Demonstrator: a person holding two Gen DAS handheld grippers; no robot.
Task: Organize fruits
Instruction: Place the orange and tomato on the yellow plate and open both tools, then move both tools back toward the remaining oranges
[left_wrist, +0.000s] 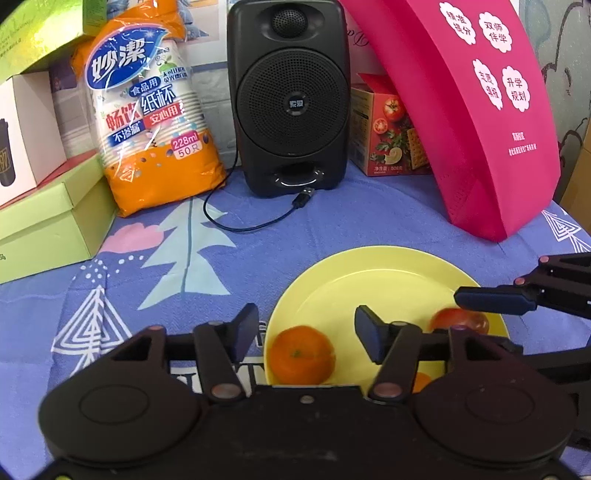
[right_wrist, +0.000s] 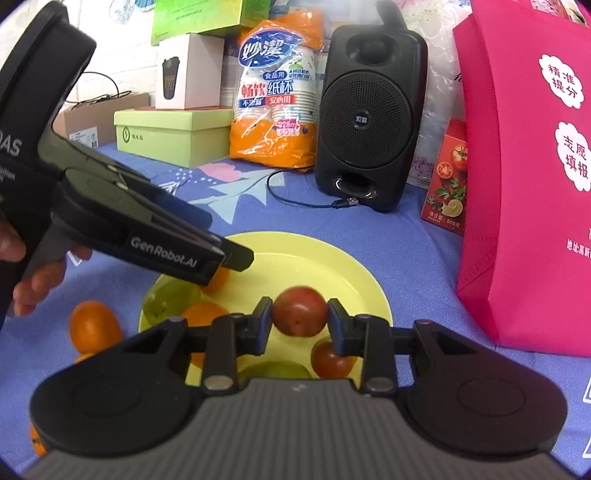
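Grips a small reddish tomato (right_wrist: 300, 312) with the right gripper (right_wrist: 300, 317), pads pressed on both its sides, and holds it just above the middle of the yellow plate (right_wrist: 354, 280), probably so as to set it down among the fruit gathered there. Keeps the left gripper (left_wrist: 308, 332) released, its pads standing apart on either side of a mandarin (left_wrist: 301, 354) and not touching it; looks like a piece just let go at the plate's near left edge, though could equally be one about to be taken. Shows, inside the plate, a second tomato (right_wrist: 328, 356) near the right gripper's pad, a green fruit (right_wrist: 166, 299) at the left rim, another green one (right_wrist: 273, 369) at the near edge, and one more mandarin (right_wrist: 201, 314). Leaves a mandarin (right_wrist: 94, 325) outside on the blue cloth (left_wrist: 332, 221), left of the plate, presumably yet to be collected. Has a black speaker (left_wrist: 291, 99), a pack of paper cups (left_wrist: 147, 110) and a pink bag (left_wrist: 472, 110) standing well apart at the far side.
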